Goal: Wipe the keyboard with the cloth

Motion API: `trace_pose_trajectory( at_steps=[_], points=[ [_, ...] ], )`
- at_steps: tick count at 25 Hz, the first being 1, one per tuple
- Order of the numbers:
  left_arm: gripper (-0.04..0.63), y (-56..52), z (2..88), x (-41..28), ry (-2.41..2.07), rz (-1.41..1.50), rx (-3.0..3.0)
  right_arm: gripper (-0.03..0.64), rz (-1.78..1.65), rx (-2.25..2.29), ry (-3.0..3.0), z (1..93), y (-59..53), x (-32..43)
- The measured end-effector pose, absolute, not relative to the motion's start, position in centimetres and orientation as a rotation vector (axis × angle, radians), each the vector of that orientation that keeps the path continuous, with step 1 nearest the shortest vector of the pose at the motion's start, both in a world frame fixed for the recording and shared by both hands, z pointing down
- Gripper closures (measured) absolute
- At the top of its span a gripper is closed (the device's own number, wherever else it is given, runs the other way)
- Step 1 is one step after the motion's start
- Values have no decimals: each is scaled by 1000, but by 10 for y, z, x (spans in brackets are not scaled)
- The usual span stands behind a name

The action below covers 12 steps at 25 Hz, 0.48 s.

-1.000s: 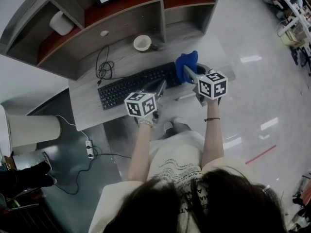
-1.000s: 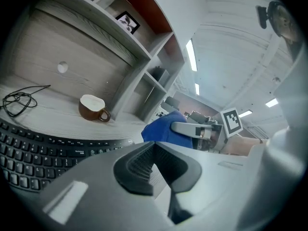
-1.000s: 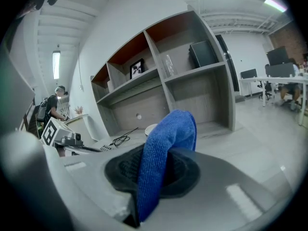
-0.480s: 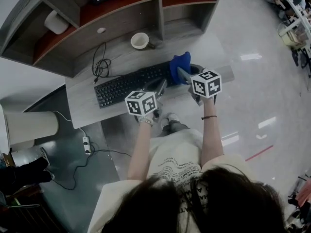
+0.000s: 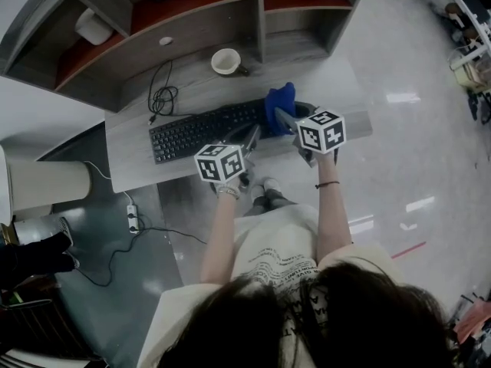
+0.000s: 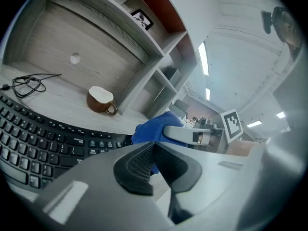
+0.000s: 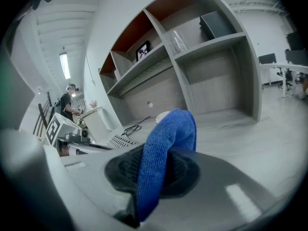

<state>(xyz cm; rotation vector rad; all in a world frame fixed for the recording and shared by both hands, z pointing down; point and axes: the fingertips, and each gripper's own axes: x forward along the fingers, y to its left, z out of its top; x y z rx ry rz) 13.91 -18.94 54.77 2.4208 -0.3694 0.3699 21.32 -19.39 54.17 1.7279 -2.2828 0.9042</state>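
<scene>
Right claw point(image 7: 161, 174) shifted left, clamping cloth point(image 5: 281, 100); cup point(image 5: 225, 61), cable point(image 5: 163, 98) behind keyboard point(image 5: 199, 133).

Mug point(image 5: 225, 61) behind keyboard point(image 5: 201, 133), cloth point(image 5: 279, 104) at its right

looking along the right gripper point(image 7: 151, 177): clamped on a blue fuzzy cloth point(image 7: 168, 138), pinched between 2 dark ribbed pads point(image 7: 120, 170), standing upright and folded over at the top. just behind the cloth, a white round cup point(image 7: 161, 115), partly hidden. further left, a coiled black cable point(image 7: 134, 126) and the end of a keyboard point(image 7: 118, 141) on a pale grey wooden desk point(image 7: 250, 134). above, grey shelving with red-brown backs point(image 7: 211, 76), holding a small framed picture point(image 7: 142, 50) and a black box point(image 7: 216, 24). at far left, the left gripper point(image 7: 96, 147).
</scene>
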Motion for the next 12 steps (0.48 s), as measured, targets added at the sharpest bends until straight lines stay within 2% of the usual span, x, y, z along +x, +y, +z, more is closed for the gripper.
trace_pose_trajectory(
  at_steps=[12],
  points=[
    [591, -196, 553, 132, -455, 363, 2404, 558, 929, 1600, -2359, 550, -207, 200]
  ],
)
